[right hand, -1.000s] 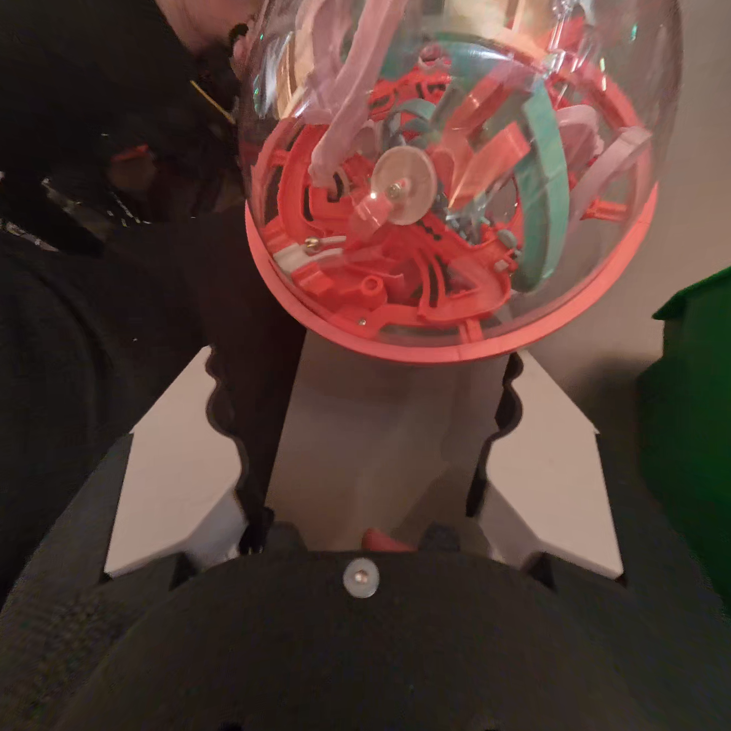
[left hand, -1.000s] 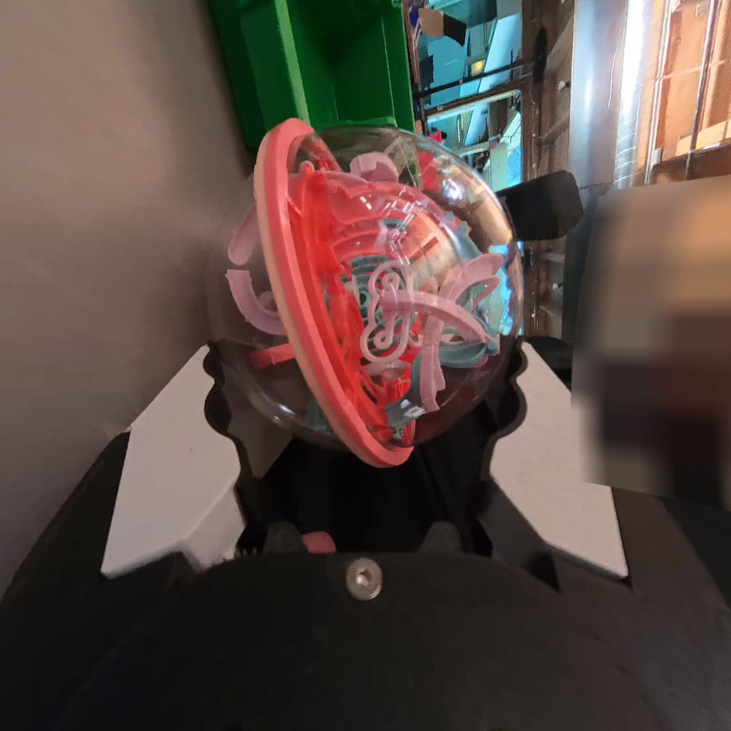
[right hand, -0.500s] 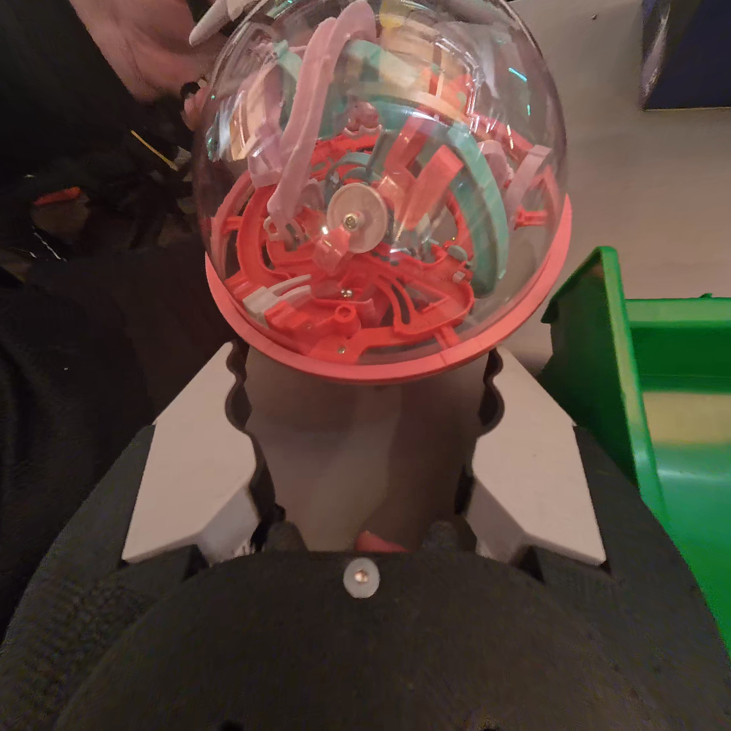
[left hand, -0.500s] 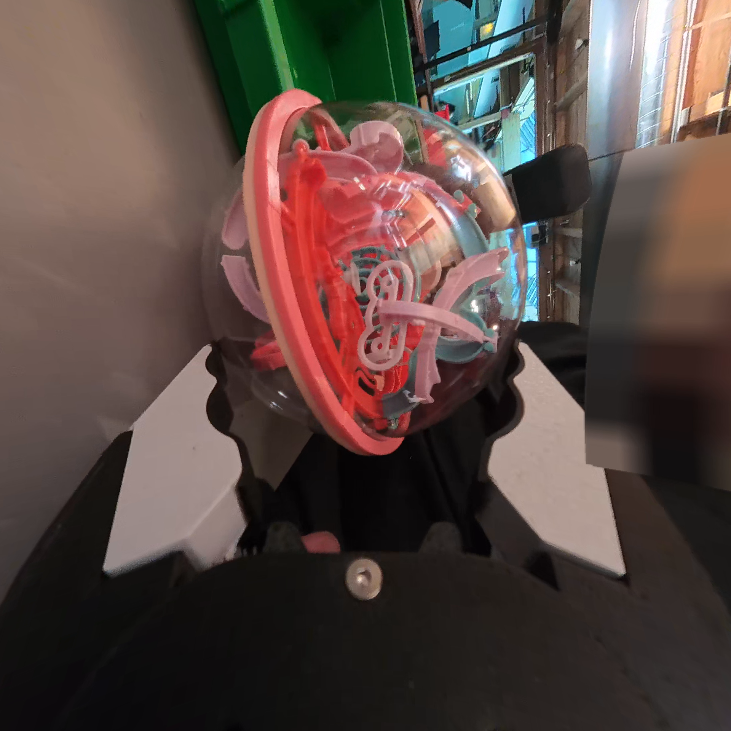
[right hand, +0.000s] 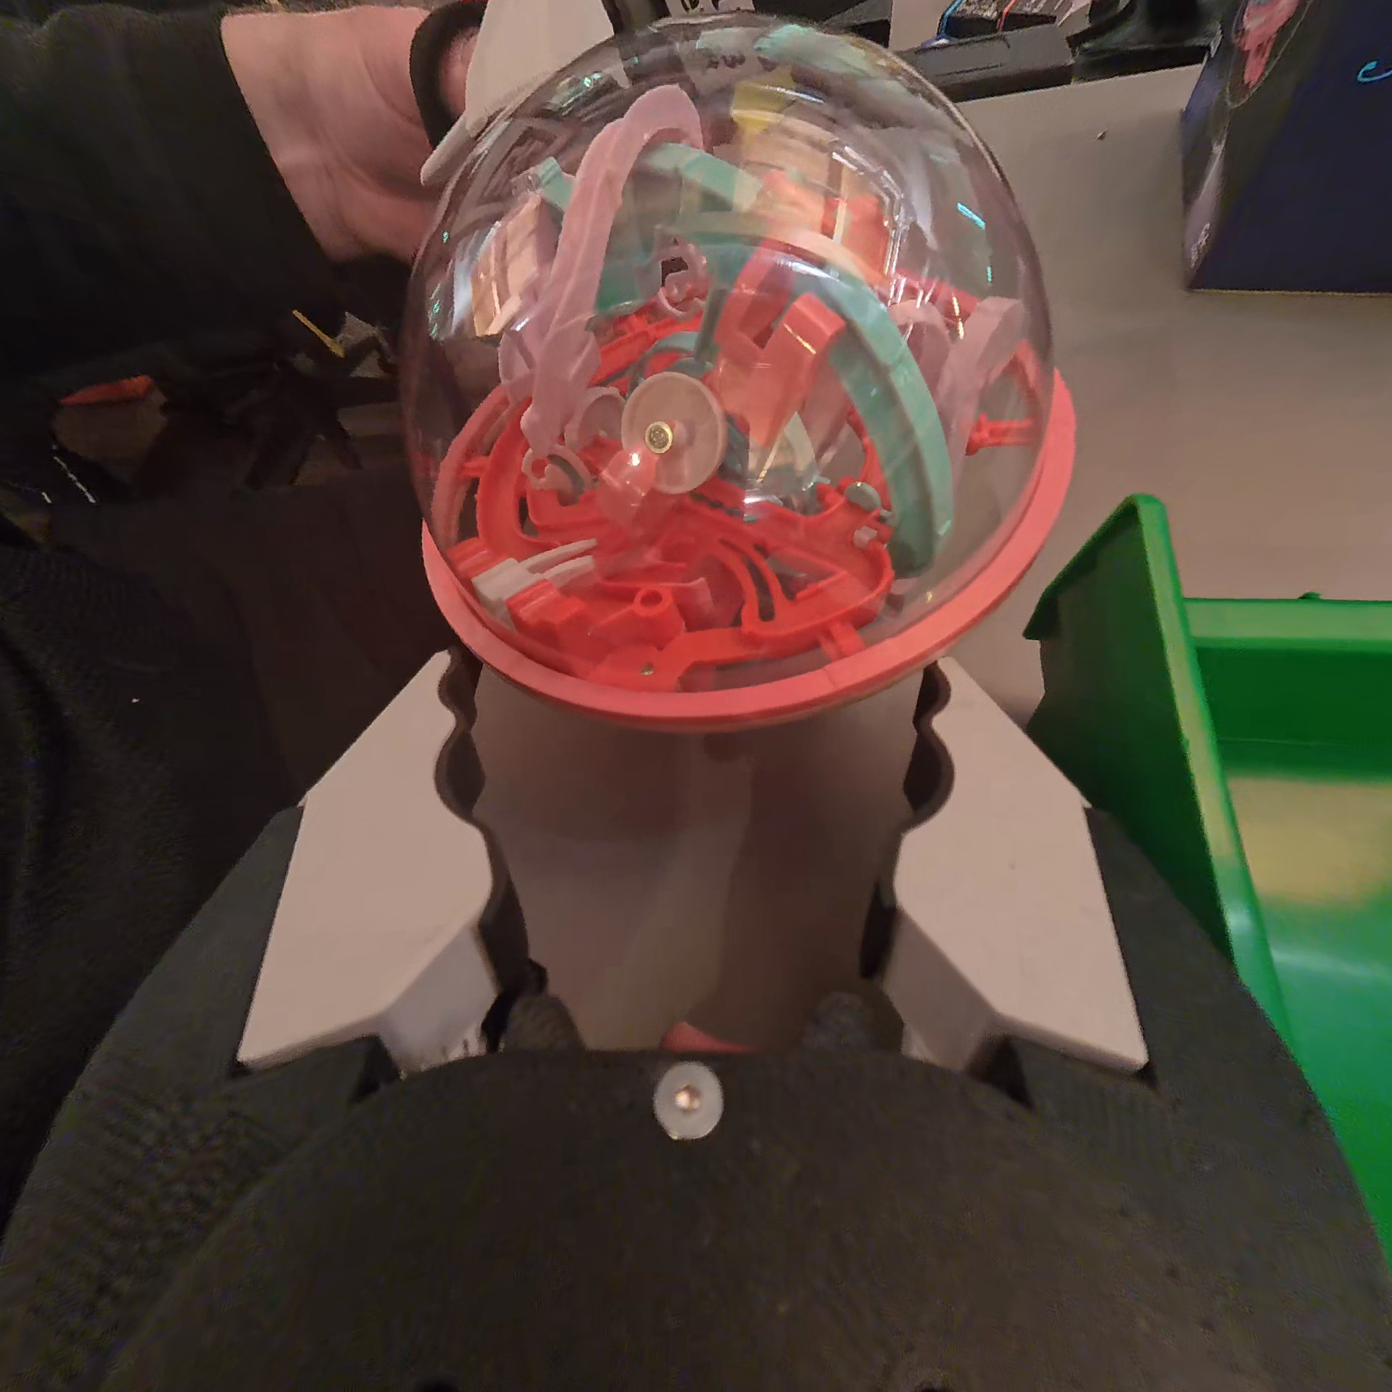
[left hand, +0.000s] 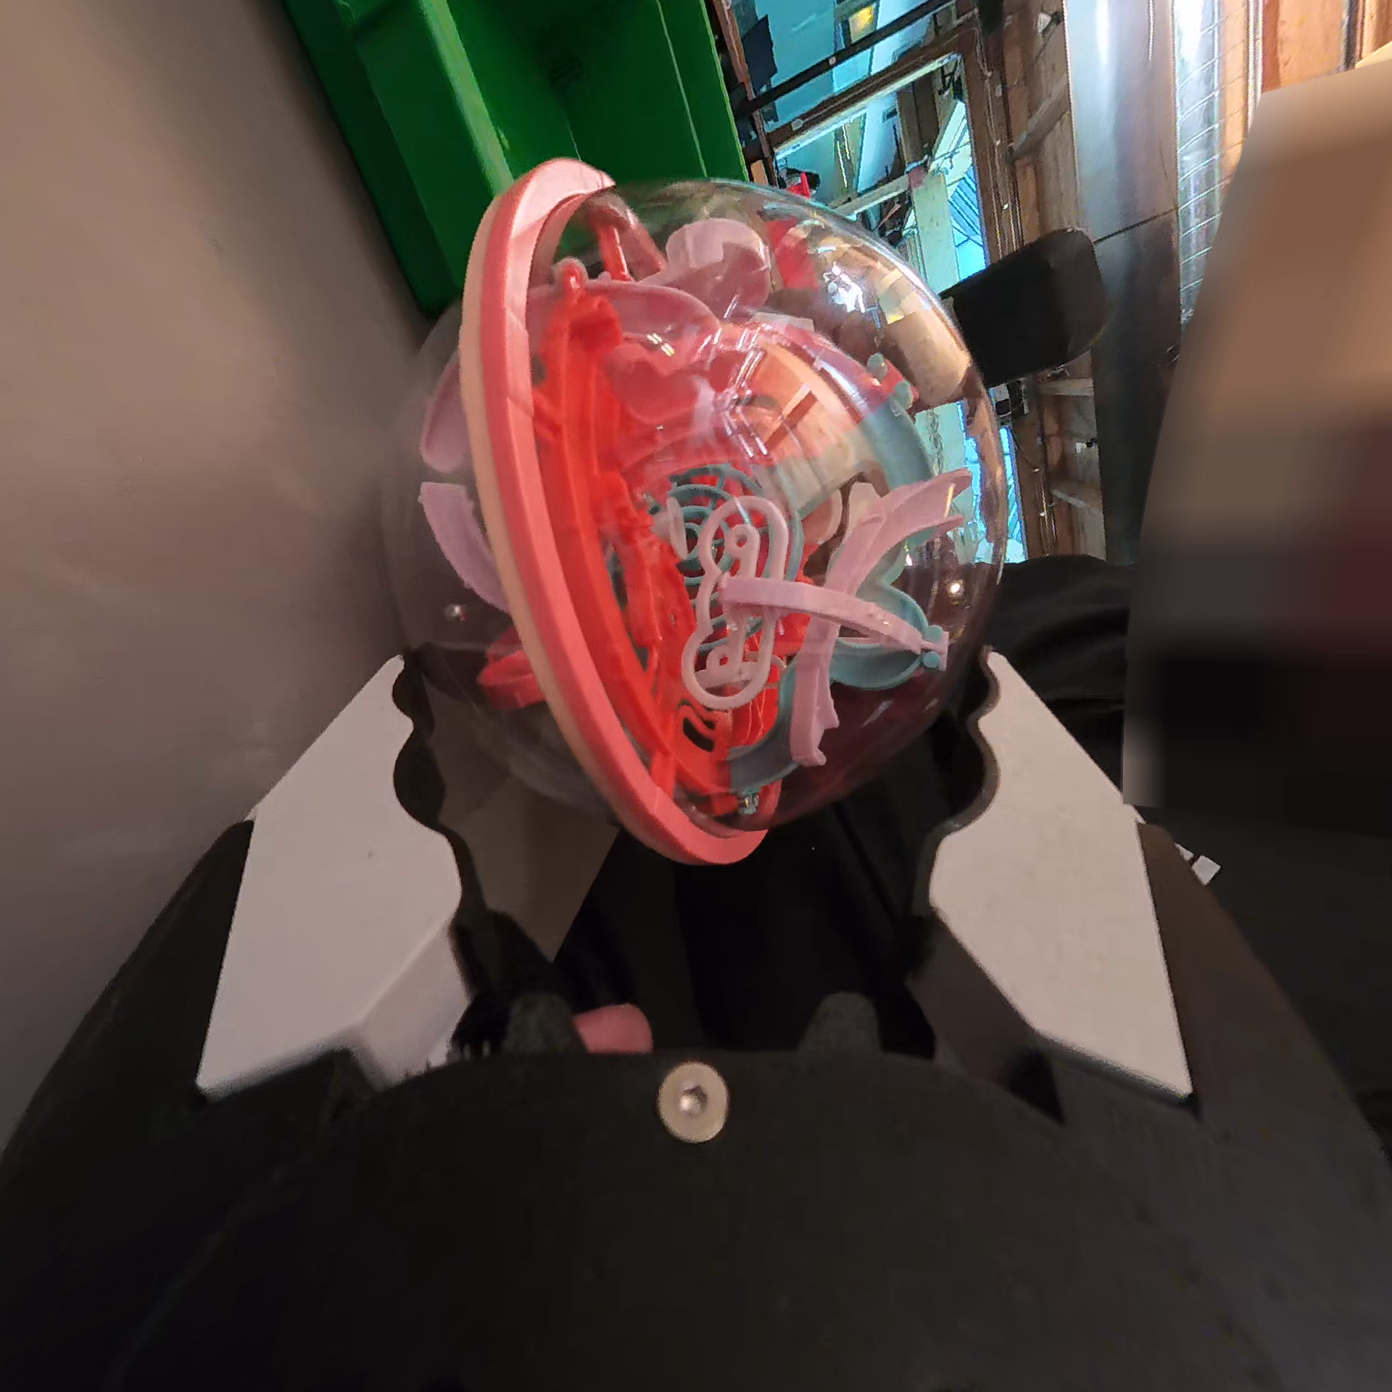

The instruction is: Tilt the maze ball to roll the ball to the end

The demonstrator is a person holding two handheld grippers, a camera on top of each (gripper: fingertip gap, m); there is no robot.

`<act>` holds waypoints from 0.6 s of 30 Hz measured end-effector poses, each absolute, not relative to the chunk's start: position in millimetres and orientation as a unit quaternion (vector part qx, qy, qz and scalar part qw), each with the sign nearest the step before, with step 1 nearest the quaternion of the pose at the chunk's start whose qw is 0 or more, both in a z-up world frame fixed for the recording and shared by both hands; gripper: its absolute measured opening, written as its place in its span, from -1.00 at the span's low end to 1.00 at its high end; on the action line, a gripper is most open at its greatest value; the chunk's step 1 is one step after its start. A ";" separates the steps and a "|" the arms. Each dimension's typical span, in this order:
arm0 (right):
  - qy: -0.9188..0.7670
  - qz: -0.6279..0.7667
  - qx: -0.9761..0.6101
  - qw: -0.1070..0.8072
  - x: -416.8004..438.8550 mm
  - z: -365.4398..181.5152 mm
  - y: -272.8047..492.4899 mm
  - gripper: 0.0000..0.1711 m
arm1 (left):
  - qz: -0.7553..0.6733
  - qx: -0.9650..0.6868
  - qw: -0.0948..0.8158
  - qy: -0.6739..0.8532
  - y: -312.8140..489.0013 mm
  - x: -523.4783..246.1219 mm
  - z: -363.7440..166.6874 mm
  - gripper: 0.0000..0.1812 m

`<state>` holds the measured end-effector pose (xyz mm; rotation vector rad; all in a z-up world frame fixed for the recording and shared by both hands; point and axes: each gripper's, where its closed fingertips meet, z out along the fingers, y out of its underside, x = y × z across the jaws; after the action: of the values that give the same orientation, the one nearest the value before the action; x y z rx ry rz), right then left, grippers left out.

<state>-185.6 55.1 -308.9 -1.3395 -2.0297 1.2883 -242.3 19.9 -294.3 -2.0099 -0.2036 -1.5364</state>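
Between the white fingers of the left tongs [left hand: 693, 723] sits the maze ball [left hand: 700, 505], a clear sphere with a pink ring round its middle and red, lilac and teal tracks inside. Both wavy black pads press against its lower sides, so the left tongs are pinching the sphere. From this view the ring stands nearly on edge, leaning a little, with the larger clear dome turned to the right. Behind the sphere a green bin [left hand: 512, 113] rises against the grey bench [left hand: 151, 377].

Seen along the right tongs [right hand: 689, 723], the maze ball [right hand: 723, 361] shows its dome upward and its ring almost level, dipping slightly to the left. The right fingers [right hand: 377, 851] are spread apart, their tips close under the ring; whether they touch the ring I cannot tell, but nothing is clamped between them. A person's hand [right hand: 339, 128] in a dark sleeve sits just beyond the sphere at upper left. The green bin [right hand: 1243, 753] stands just right of these tongs on the grey bench [right hand: 1130, 422], and a dark blue box [right hand: 1295, 143] rests farther back on the right. The small steel ball inside the tracks cannot be picked out with certainty.
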 end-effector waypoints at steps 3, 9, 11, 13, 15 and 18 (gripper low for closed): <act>-0.720 0.465 -0.475 0.201 -186.4 -308.1 55.7 0.34 | -0.579 -0.755 0.299 -0.075 20.4 -241.7 -294.7 0.49; -0.708 0.474 -0.476 0.217 -192.4 -306.3 53.8 0.49 | -0.549 -0.776 0.306 -0.050 19.9 -236.9 -295.9 0.48; -0.703 0.477 -0.473 0.232 -196.0 -303.0 55.4 0.52 | -0.520 -0.796 0.309 -0.029 18.7 -232.8 -297.2 0.48; -0.698 0.487 -0.460 0.253 -199.3 -293.0 55.8 0.51 | -0.501 -0.804 0.321 -0.017 19.0 -229.1 -293.8 0.50; -0.696 0.493 -0.448 0.270 -202.7 -281.8 54.5 0.52 | -0.499 -0.796 0.343 -0.025 21.2 -230.7 -284.7 0.52; -0.692 0.500 -0.418 0.311 -209.6 -260.2 51.1 0.52 | -0.470 -0.791 0.391 -0.020 22.3 -236.0 -266.2 0.55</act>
<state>-209.6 51.1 -260.2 -1.1044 -1.8256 1.3199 -236.0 22.3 -266.2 -2.0091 -0.0503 -1.1938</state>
